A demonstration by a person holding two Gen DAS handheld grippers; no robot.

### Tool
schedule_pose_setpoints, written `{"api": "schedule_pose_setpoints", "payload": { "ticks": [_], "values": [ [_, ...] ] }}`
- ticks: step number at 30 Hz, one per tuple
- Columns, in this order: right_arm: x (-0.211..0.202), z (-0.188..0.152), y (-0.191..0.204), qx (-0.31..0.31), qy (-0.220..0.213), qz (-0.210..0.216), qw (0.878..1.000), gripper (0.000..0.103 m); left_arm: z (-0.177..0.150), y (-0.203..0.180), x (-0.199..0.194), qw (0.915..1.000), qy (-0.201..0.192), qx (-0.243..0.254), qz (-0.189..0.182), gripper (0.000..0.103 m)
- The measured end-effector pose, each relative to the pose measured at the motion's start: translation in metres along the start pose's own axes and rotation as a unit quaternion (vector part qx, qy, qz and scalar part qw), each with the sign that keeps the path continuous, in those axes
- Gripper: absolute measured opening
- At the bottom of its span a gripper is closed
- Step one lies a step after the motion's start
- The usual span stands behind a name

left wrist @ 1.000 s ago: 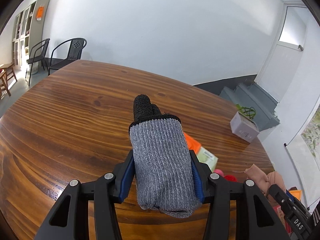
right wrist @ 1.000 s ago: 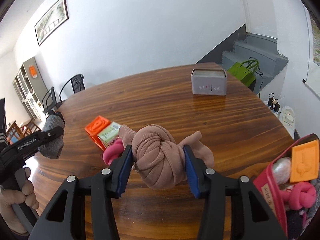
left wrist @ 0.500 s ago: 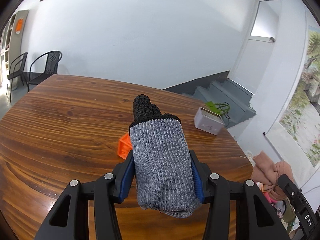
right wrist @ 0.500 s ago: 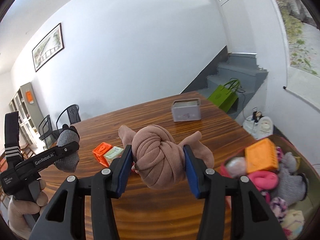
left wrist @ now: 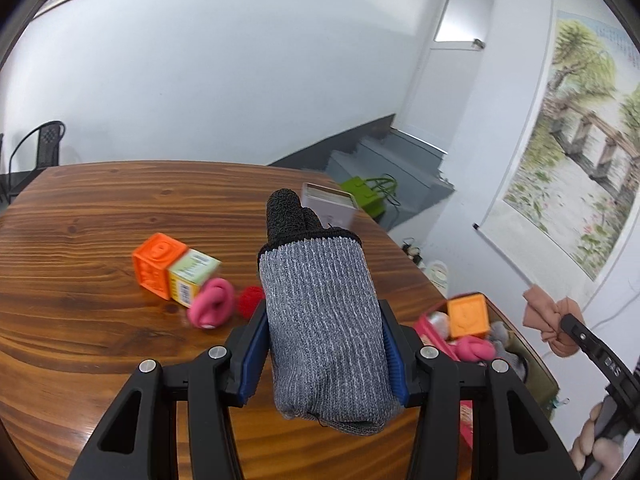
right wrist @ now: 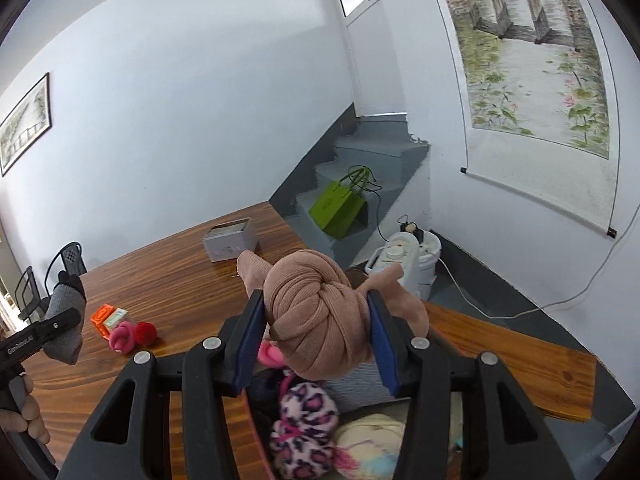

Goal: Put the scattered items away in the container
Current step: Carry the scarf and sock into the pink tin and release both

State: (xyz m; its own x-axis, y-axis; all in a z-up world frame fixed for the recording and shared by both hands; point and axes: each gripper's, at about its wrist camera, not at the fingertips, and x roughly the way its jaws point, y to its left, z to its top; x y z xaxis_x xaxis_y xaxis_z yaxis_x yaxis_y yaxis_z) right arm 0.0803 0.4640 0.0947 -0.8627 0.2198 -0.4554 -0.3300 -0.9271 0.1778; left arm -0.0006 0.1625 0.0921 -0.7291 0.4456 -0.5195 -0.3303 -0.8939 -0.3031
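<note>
Bare wooden table point(left wrist: 80, 232) left of the orange block point(left wrist: 158, 258); container point(right wrist: 256, 420) crowded with soft toys.

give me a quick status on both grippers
Left hand-held gripper shut on grey glove. Right hand-held gripper shut on tan knotted cloth, above container. Nothing blocking.

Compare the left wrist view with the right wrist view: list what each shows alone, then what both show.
Left wrist only: the orange block lying in the bin.
Right wrist only: the leopard-print plush in the bin, and the white appliance on the floor.
Both: the grey glove clamped in the left tool, the tan knotted cloth in the right tool, and the green bag.
</note>
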Motion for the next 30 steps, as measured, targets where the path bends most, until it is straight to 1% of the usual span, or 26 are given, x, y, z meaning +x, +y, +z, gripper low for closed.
{"api": "schedule_pose_setpoints", "payload": {
  "ticks": [3, 4, 6, 11, 13, 16, 19, 21, 23, 26, 30],
  "values": [
    [0.008, 0.006, -0.023, 0.014, 0.022, -0.009, 1.0, 0.054, -0.005, -0.019, 0.005, 0.9998, 0.009, 0.013, -0.013, 0.052],
    [0.007, 0.005, -0.027, 0.016, 0.03, -0.015, 0.999, 0.054, -0.006, -0.025, 0.006, 0.9996, 0.012, 0.017, -0.018, 0.052],
    [0.017, 0.007, -0.035, 0.015, 0.045, -0.021, 0.999, 0.054, -0.008, -0.036, 0.009, 0.9992, 0.019, 0.022, -0.027, 0.052],
    [0.047, 0.009, -0.047, 0.018, 0.105, -0.01, 0.994, 0.054, -0.012, -0.06, 0.012, 0.998, 0.027, 0.041, -0.04, 0.052],
    [0.054, 0.006, -0.052, 0.017, 0.126, -0.01, 0.992, 0.054, -0.016, -0.063, 0.013, 0.9975, 0.029, 0.047, -0.044, 0.052],
    [0.065, 0.003, -0.055, 0.013, 0.15, -0.015, 0.989, 0.054, -0.018, -0.073, 0.016, 0.9966, 0.036, 0.055, -0.051, 0.052],
    [0.07, 0.001, -0.059, 0.017, 0.169, -0.01, 0.985, 0.054, -0.022, -0.08, 0.02, 0.9956, 0.045, 0.058, -0.058, 0.052],
    [0.072, 0.0, -0.061, 0.02, 0.176, -0.007, 0.984, 0.054, -0.024, -0.084, 0.022, 0.9949, 0.05, 0.062, -0.061, 0.052],
    [0.073, 0.001, -0.061, 0.019, 0.18, -0.005, 0.984, 0.058, -0.026, -0.091, 0.024, 0.9941, 0.054, 0.068, -0.065, 0.052],
    [0.07, 0.001, -0.064, 0.029, 0.181, -0.001, 0.983, 0.058, -0.028, -0.103, 0.026, 0.9924, 0.06, 0.077, -0.075, 0.052],
    [0.056, 0.006, -0.068, 0.04, 0.158, 0.012, 0.987, 0.061, -0.031, -0.119, 0.03, 0.9894, 0.07, 0.088, -0.093, 0.052]
  ]
}}
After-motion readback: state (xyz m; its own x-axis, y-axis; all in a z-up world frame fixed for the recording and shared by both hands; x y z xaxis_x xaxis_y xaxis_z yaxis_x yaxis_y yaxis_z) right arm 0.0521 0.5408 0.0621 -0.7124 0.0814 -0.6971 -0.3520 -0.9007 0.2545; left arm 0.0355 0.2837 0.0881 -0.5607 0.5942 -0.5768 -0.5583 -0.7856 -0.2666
